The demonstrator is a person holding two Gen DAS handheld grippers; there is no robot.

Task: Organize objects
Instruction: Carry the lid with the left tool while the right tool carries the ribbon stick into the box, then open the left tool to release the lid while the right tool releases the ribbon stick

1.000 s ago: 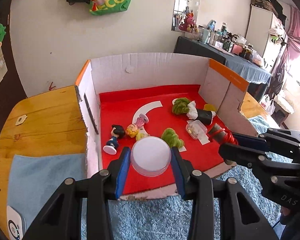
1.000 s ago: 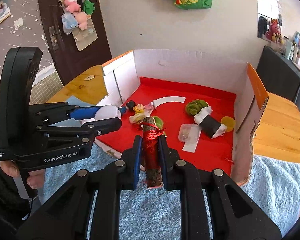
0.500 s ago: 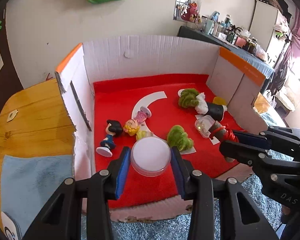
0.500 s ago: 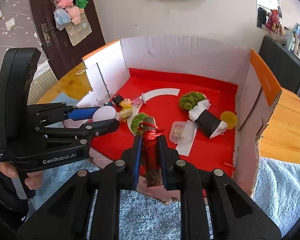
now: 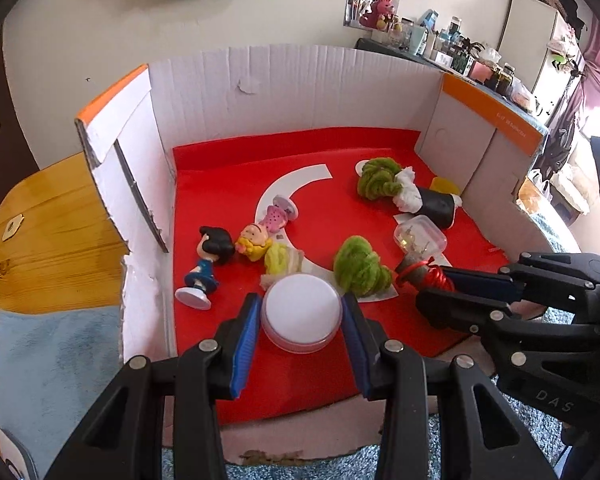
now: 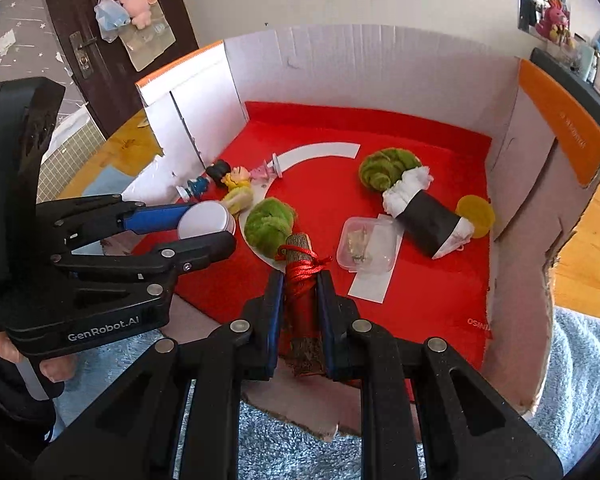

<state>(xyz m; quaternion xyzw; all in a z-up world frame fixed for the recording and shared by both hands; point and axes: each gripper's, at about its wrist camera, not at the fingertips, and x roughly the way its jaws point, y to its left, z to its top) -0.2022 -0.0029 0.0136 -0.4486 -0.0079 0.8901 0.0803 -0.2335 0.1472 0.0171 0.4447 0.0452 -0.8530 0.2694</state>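
Left tongs [image 5: 300, 316]: part-way open, the blue pads pressed on either side of a round white tin [image 5: 300, 312], which they carry flat, lid up, so it can be set down on its base.
Right tongs [image 6: 298, 312]: clamped tight on a short bark stick wound with red cord [image 6: 300, 276]; the stick runs along the pads and juts past the tips, likely so its free end can be laid down first.
Where both loads hang: over the near edge of the red lining, above the box floor and not resting on it; each sits beside the other, the tin to the left of the stick.
Cardboard box [image 5: 292, 80]: three white walls stand and the near side is folded flat, which leaves an open way in for both tools at a downward slant.
Already in the box: a dark-haired figurine [image 5: 204, 268] and a blond one [image 5: 254, 242] near the left wall, a green fuzzy tuft [image 5: 360, 266] just beyond the tin, a clear plastic case [image 6: 366, 250], a black-wrapped bundle [image 6: 424, 216] with a second tuft at its end, and a yellow disc [image 6: 476, 208] by the right wall.
Step in hand, as I judge: bringing the two pieces in to join the rest.
Free floor: the bare red patch at the front looks the easiest spot for both.
Table [image 5: 44, 240]: wooden, with a blue cloth under the box front.
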